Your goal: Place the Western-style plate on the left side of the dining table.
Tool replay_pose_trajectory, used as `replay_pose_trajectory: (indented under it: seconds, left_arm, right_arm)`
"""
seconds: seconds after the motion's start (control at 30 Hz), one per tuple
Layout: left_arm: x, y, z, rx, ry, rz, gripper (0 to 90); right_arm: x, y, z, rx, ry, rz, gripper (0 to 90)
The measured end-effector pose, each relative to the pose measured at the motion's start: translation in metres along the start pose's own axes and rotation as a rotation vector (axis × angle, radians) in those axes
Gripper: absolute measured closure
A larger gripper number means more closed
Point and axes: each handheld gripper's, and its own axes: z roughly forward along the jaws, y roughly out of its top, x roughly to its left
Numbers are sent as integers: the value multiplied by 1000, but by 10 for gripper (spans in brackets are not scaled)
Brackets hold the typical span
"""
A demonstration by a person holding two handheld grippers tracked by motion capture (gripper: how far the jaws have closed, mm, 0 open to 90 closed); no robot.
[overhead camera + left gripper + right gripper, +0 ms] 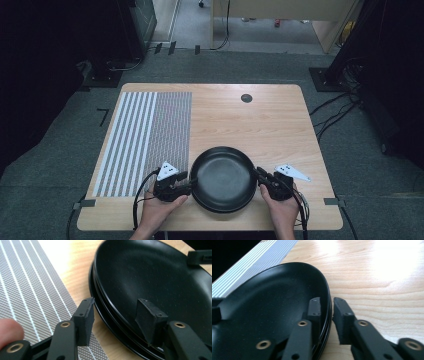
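A stack of shallow black plates (223, 177) sits near the front edge of the wooden table (260, 120). My left gripper (190, 179) is open at the stack's left rim. In the left gripper view (117, 317) one jaw is inside the top plate (140, 272) and the other is outside, over the table. My right gripper (260, 175) is at the right rim. In the right gripper view (328, 311) its jaws stand close together, pinching the plates' edge (267, 302) between them. A hand holds each gripper.
A grey and white striped placemat (145, 140) covers the table's left part, just left of the plates (27, 290). A round cable hole (246, 98) lies near the far edge. Bare wood stretches behind and right of the plates.
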Motion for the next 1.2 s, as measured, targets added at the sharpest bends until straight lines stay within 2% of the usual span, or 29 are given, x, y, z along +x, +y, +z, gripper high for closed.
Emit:
replay_pose_trajectory:
  seconds: [0.03, 0.07, 0.17, 0.2, 0.37, 0.5, 0.67, 0.77, 0.9, 1.03, 1.13, 1.2]
  left_arm:
    - [0, -1, 0, 3, -7, -1, 498]
    - [-1, -1, 1, 6, -16, -6, 500]
    - [-3, -2, 0, 8, -12, -7, 498]
    - [-2, -2, 0, 10, -15, -12, 499]
    - [-1, -2, -1, 7, -18, -38, 523]
    - [-2, -2, -3, -6, -14, -37, 546]
    - [4, -1, -6, -3, -59, -96, 571]
    - [7, 0, -10, -2, -59, -113, 601]
    - [15, 3, -19, -23, -74, -159, 650]
    - [18, 5, -23, -13, -62, -166, 653]
    - [17, 5, -24, -11, -54, -160, 654]
    - [17, 5, -24, -11, -54, -159, 654]
  right_arm:
    - [0, 0, 0, 5, 9, 18, 793]
    - [0, 0, 0, 4, 8, 16, 798]
    - [-2, -1, 0, 2, 12, 32, 810]
    - [-2, -1, 0, -8, 12, 31, 836]
    - [0, -2, 2, -21, 31, 65, 849]
    - [1, -3, 4, -12, 47, 85, 852]
    - [4, -6, 8, 2, 82, 120, 841]
    - [4, -6, 9, 17, 98, 128, 840]
    - [7, -9, 11, 37, 135, 154, 835]
    - [9, -9, 14, 55, 162, 159, 827]
    - [10, -9, 15, 64, 163, 160, 821]
    - [10, -9, 17, 69, 164, 182, 821]
